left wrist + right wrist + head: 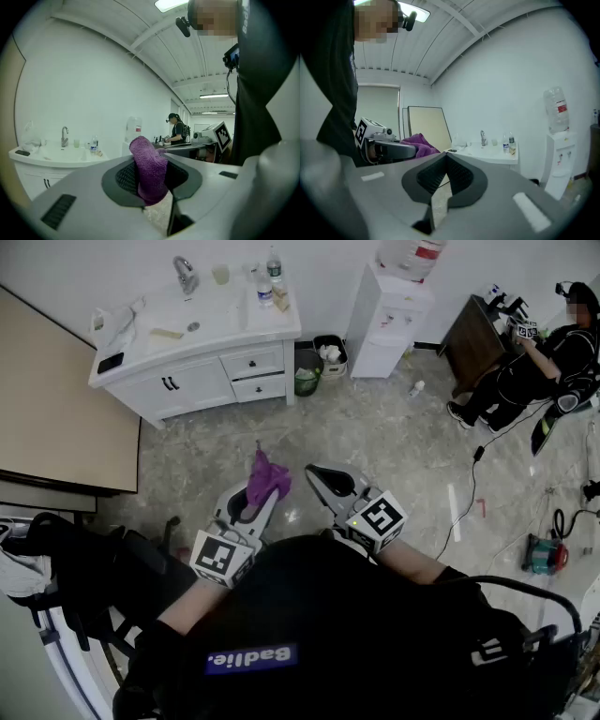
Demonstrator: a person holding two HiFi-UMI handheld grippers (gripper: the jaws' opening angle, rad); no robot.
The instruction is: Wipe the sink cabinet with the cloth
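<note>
A purple cloth [265,480] is pinched in my left gripper [255,499], which is shut on it; the cloth [149,171] sticks up between the jaws in the left gripper view. My right gripper [323,482] is beside it, shut with nothing between its pads [445,176]. Both are held over the floor, well short of the white sink cabinet [202,357] at the back left. The cabinet has a faucet [185,275], two doors and two drawers. In the right gripper view the cabinet [487,152] lies ahead and the cloth [419,144] shows at the left.
Bottles [267,277] and a cup stand on the countertop, a phone [110,363] on its left edge. Two bins [319,362] sit right of the cabinet, then a water dispenser [392,306]. A person [544,357] sits at far right. A beige panel [56,409] lies left. Cables cross the floor.
</note>
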